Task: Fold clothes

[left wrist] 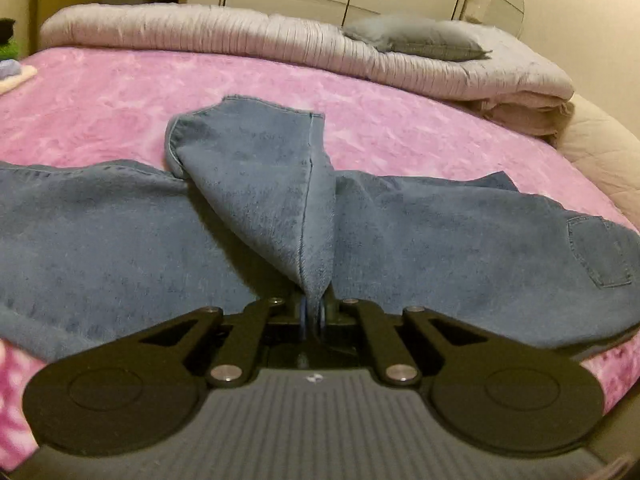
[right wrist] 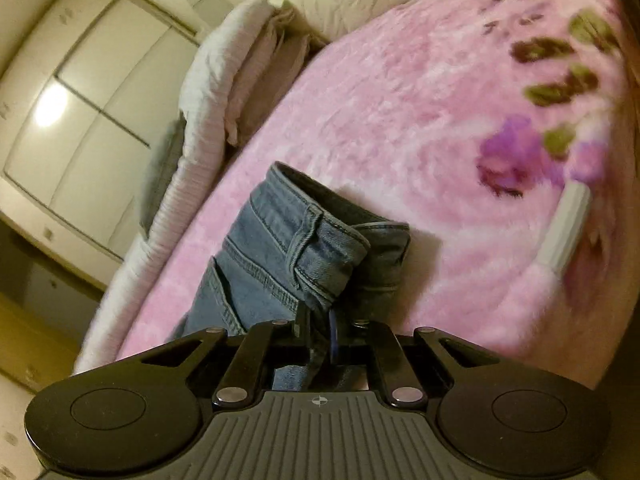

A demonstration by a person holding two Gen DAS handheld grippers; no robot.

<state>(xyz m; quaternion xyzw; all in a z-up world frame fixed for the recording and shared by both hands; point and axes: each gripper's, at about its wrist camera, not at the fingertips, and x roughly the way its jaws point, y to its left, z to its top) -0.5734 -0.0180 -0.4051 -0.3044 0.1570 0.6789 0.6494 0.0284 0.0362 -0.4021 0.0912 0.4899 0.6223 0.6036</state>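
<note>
left claw (left wrist: 314, 312): pinching a leg end of the blue denim jeans (left wrist: 120, 240), lifting it toward 12 o'clock for folding.
right claw (right wrist: 320, 340): pinching the waistband, holding it steady.

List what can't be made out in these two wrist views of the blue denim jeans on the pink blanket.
- Left wrist view: the blue denim jeans run off both side edges, so their ends are cut off.
- Left wrist view: the left gripper is shut on a raised fold; cloth hides the pad faces.
- Right wrist view: the right gripper pinches the waistband; most of the jeans lie below, behind the gripper body.
- Right wrist view: white object on the pink fleece blanket, too blurred to identify.
</note>
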